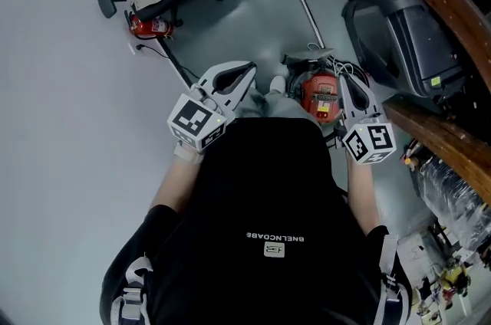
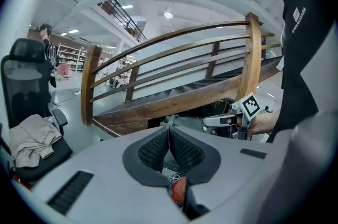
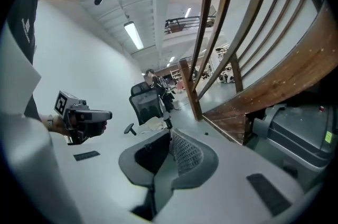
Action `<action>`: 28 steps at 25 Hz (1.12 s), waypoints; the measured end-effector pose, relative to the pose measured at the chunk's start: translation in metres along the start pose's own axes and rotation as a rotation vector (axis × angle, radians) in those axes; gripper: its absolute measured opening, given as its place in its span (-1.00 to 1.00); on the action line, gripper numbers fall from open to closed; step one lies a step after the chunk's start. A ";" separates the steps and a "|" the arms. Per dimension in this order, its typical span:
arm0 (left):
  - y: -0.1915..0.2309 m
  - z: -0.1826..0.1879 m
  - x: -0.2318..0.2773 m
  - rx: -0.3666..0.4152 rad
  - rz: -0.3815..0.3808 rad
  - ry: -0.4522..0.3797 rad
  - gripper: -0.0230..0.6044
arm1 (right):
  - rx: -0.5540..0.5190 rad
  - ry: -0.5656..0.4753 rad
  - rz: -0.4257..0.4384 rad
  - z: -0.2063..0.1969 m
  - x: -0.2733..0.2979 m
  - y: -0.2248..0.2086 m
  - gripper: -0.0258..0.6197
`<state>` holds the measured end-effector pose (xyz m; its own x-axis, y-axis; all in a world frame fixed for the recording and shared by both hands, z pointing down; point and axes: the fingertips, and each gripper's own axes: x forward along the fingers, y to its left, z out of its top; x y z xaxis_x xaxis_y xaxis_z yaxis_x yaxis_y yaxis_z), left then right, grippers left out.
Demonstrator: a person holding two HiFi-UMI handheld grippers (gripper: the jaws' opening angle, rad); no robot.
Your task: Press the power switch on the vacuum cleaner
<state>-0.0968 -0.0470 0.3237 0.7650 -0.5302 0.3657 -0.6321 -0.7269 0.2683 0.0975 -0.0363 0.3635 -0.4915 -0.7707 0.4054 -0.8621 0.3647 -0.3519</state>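
Grey left gripper, jaws met on nothing, grey right gripper likewise — held just beside round red vacuum cleaner.

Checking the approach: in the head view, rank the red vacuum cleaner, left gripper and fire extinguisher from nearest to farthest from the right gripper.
1. Red vacuum cleaner, just left of the right gripper.
2. Left gripper, farther left, beyond the vacuum.
3. Fire extinguisher, far off at the upper left.

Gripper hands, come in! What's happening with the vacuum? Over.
Left gripper shut, empty. Right gripper shut, empty. Red vacuum cleaner on floor between them, not touched. Nothing seen blocking it.
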 end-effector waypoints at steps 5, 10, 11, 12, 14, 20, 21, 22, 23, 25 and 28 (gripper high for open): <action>-0.006 -0.005 0.038 0.047 -0.107 0.078 -0.88 | 0.072 0.021 -0.107 -0.029 -0.015 -0.041 -0.81; -0.024 -0.027 0.068 0.071 -0.219 0.165 -0.88 | 0.147 0.068 -0.193 -0.077 -0.028 -0.074 -0.81; -0.028 -0.031 0.073 0.074 -0.234 0.179 -0.88 | 0.157 0.082 -0.209 -0.088 -0.031 -0.080 -0.81; -0.031 -0.034 0.077 0.073 -0.247 0.190 -0.88 | 0.165 0.097 -0.226 -0.099 -0.033 -0.085 -0.81; -0.037 -0.042 0.083 0.067 -0.271 0.212 -0.88 | 0.179 0.132 -0.259 -0.127 -0.038 -0.097 -0.81; -0.053 -0.071 0.102 0.084 -0.339 0.302 -0.87 | 0.261 0.259 -0.354 -0.224 -0.051 -0.134 -0.81; -0.055 -0.076 0.105 0.086 -0.348 0.316 -0.88 | 0.272 0.277 -0.366 -0.238 -0.053 -0.138 -0.81; -0.057 -0.081 0.108 0.088 -0.357 0.329 -0.88 | 0.281 0.294 -0.379 -0.252 -0.055 -0.142 -0.81; -0.058 -0.085 0.111 0.091 -0.366 0.341 -0.88 | 0.290 0.313 -0.392 -0.267 -0.056 -0.146 -0.81; -0.060 -0.094 0.116 0.099 -0.382 0.359 -0.87 | 0.317 0.349 -0.415 -0.295 -0.059 -0.151 -0.81; -0.060 -0.107 0.125 0.106 -0.396 0.380 -0.88 | 0.359 0.392 -0.437 -0.336 -0.061 -0.157 -0.81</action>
<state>0.0239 -0.0229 0.4482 0.8310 -0.0276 0.5556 -0.2747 -0.8889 0.3667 0.2216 0.1290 0.6772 -0.1749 -0.5372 0.8251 -0.9304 -0.1841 -0.3171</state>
